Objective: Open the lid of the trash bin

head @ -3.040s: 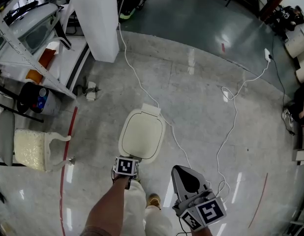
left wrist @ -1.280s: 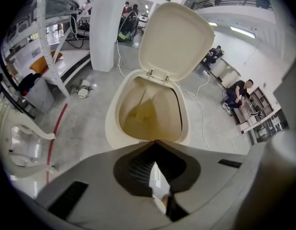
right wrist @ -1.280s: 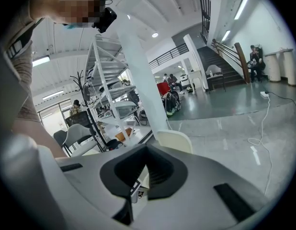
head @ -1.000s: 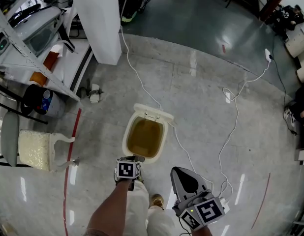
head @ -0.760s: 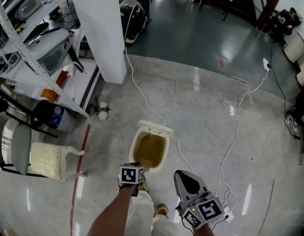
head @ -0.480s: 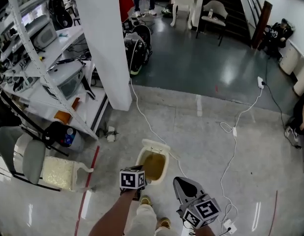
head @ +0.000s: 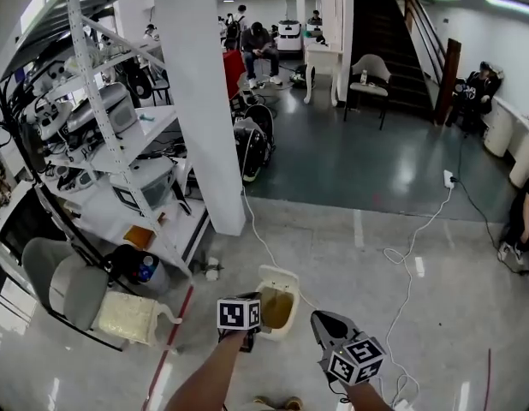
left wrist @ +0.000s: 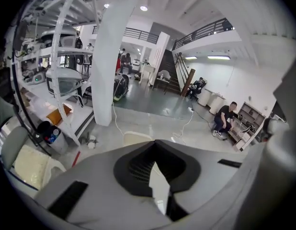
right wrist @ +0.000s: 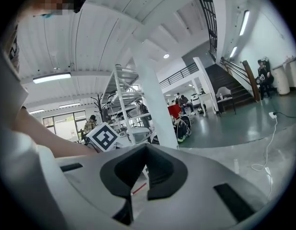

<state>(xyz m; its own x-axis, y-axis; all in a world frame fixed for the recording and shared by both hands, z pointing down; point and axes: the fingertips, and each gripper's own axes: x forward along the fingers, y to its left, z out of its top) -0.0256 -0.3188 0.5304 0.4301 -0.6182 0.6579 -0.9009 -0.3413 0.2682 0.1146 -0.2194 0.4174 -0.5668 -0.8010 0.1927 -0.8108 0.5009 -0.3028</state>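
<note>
— Since the lid already stands raised on its far hinge, is anything left to take hold of?
— Little, by my reading. The trash bin sits on the floor just ahead of the left gripper. Its mouth is uncovered and shows yellowish-brown inside; liner or contents, I cannot tell.
— State of the grippers?
— Left: jaws a narrow crack apart, bare floor showing through the gap, nothing held. Right gripper: jaws drawn together to a thin slit, empty, held beside the left and clear of the bin.
— Handling of the lid?
— Judged a thin cream plastic shell: light, fairly stiff, smooth and likely slippery on its domed face. It should swing freely on the hinge and may drop shut if nudged from behind. Not fragile, though the hinge looks the weak point.
— Where to grip, should it need gripping?
— At the free lip opposite the hinge, pinched across the edge; the rounded top offers no purchase. The bin itself looks light enough to slide on the polished floor, so any pull ought to go upward, not sideways
</note>
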